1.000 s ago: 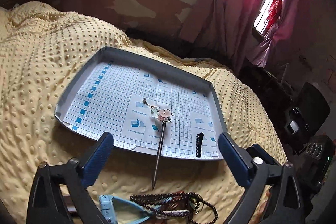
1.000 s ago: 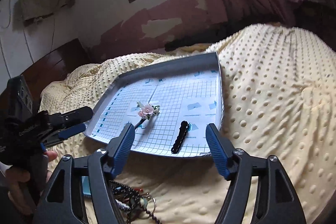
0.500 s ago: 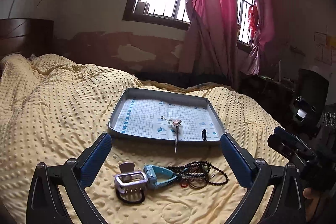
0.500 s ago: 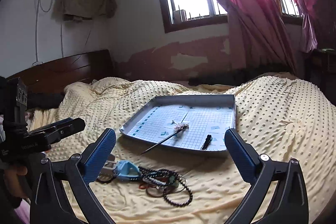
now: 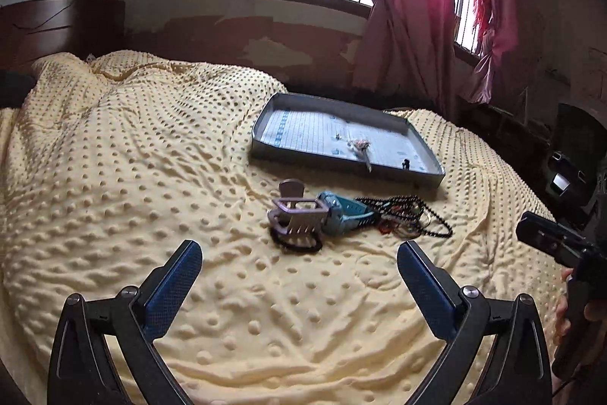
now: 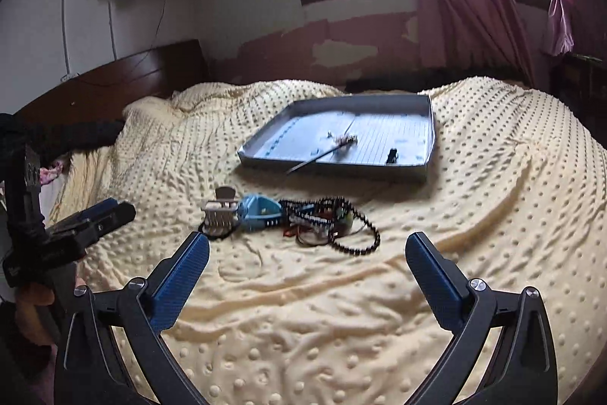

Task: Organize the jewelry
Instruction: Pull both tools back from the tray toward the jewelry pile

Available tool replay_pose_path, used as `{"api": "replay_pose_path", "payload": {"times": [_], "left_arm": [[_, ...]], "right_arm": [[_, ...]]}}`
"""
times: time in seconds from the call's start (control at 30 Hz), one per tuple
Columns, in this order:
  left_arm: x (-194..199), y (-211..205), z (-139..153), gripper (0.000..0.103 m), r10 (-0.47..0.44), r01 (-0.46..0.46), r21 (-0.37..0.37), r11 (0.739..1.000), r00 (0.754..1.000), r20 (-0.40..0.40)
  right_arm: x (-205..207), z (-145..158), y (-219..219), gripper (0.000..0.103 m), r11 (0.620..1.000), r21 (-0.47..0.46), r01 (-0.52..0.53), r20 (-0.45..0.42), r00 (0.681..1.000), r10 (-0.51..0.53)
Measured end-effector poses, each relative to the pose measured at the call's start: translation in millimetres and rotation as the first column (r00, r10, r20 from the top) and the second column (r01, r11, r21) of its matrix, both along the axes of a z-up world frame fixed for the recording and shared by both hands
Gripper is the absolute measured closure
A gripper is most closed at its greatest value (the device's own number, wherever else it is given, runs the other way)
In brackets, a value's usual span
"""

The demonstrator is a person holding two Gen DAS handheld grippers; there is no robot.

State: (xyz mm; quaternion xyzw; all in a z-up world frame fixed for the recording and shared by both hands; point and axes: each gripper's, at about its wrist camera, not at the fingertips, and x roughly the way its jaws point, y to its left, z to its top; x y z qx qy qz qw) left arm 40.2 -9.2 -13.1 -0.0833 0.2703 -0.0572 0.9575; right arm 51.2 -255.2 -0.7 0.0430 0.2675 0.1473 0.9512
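A grey tray [image 5: 265, 130] [image 6: 429, 124] with a grid-paper liner lies on the yellow bedspread. In it are a flower hair stick [image 5: 363, 148] [image 6: 334, 148], its point overhanging the front rim, and a small black clip [image 5: 406, 163] [image 6: 392, 155]. In front of the tray lies a pile: a mauve claw clip [image 5: 297, 213] [image 6: 220, 211], a blue watch [image 5: 341, 215] [image 6: 261, 211] and dark bead strings [image 5: 409, 215] [image 6: 341, 226]. My left gripper [image 5: 299, 268] and right gripper [image 6: 307, 260] hover open and empty, well short of the pile.
The dotted yellow bedspread [image 5: 132, 177] covers the whole bed. A dark wooden headboard [image 6: 114, 82] stands at the left, pink curtains [image 5: 409, 6] and windows behind. The other hand-held gripper shows at each view's edge [image 5: 557, 245] [image 6: 76, 234].
Both grippers have pulled back and up from the tray, so the tray looks smaller and the whole pile in front of it has come into view. Both stay open.
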Motion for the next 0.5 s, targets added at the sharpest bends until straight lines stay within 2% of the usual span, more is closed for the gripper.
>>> {"api": "replay_pose_path", "payload": {"times": [0.17,0.33,0.5], "left_arm": [[6.1,3.7,-15.9,0.0,0.023,-0.02,0.048,0.999,0.997,-0.072],[15.7,16.1,-21.2,0.0,0.018,-0.021,-0.025,0.999,0.994,-0.108],[26.9,21.4,-22.2,0.0,-0.001,-0.004,-0.041,0.999,0.994,-0.108]], "right_arm": [[11.5,-11.7,11.4,0.001,0.999,-0.025,-0.035,-0.055,0.998,0.034],[23.8,-22.2,23.0,0.001,0.995,-0.063,-0.072,-0.104,0.992,0.065],[36.1,-26.0,26.1,0.001,0.993,-0.058,-0.099,-0.144,0.986,0.09]]}}
